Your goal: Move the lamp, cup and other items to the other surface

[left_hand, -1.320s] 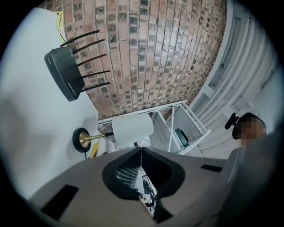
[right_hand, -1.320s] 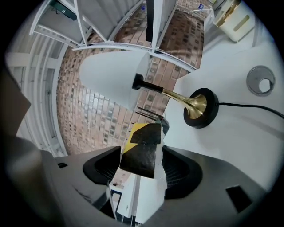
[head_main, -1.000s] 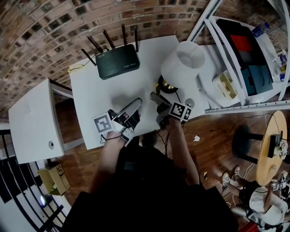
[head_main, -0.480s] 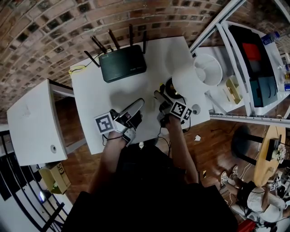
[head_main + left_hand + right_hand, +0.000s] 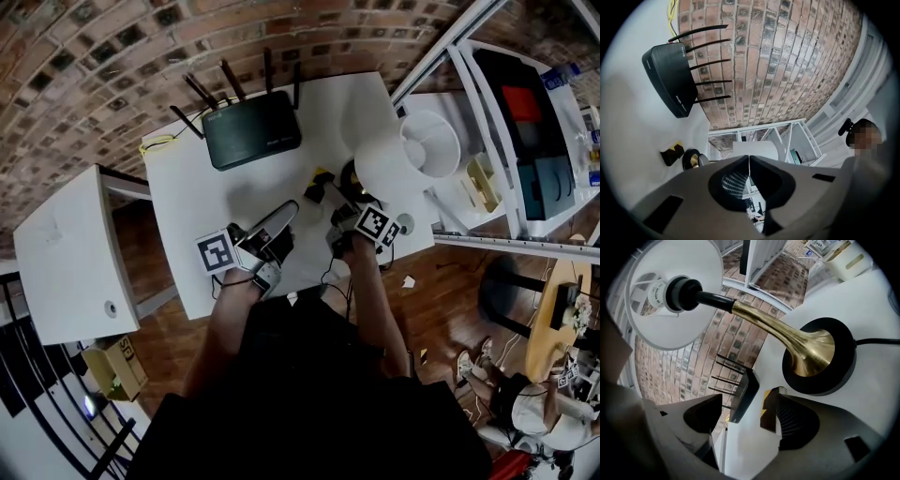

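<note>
Right gripper (image 5: 749, 401): jaws wide apart, just been opening. A small black-and-yellow block (image 5: 768, 412) sits loose in the gap beside one pad, not pressed. Lamp (image 5: 806, 350) stands on the bench (image 5: 183, 206) just beyond the tips, off to their right. In the right gripper view its brass stem runs up-left to the shade. Right hand looks nearer. Left gripper (image 5: 749, 161): jaws together, empty.

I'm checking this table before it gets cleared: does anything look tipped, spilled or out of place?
Nothing stands out. The lamp stands upright, the router sits flat with its antennas raised, and a small black-and-yellow block rests beside the lamp.
</note>
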Tool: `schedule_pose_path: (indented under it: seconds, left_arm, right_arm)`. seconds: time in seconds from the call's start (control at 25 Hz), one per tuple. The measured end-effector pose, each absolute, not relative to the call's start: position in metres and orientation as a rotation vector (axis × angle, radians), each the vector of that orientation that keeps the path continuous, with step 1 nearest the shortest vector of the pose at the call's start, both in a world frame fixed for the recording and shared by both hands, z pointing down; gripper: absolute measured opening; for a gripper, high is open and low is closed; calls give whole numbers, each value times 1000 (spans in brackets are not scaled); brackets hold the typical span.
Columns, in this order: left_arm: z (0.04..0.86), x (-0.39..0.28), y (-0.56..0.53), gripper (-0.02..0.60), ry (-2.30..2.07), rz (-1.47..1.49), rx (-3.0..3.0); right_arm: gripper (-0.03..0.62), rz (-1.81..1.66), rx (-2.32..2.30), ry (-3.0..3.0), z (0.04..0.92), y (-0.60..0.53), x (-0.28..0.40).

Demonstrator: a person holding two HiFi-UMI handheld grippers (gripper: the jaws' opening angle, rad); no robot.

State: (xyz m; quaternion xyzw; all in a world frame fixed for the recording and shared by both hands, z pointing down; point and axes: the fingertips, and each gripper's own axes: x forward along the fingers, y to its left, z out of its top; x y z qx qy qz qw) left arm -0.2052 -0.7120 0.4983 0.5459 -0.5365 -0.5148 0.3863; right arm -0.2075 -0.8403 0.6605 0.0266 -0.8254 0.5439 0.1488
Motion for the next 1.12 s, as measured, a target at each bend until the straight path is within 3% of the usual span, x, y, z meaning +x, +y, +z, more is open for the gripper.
schedule_pose_path:
  seconds: [0.56, 0.8, 1.12]
  left_arm:
    - [475, -147, -737, 20, -1402, -1251, 1460]
    - [461, -110, -742, 20, -1449, -1217, 1485]
    - [452, -62, -737, 20, -1512, -1188, 1483]
  right_arm:
    - [350, 1678, -90, -2450, 596, -850, -154]
    - [193, 1748, -258, -2501, 560, -846, -123]
    - [49, 1921, -399, -2480, 523, -838, -77]
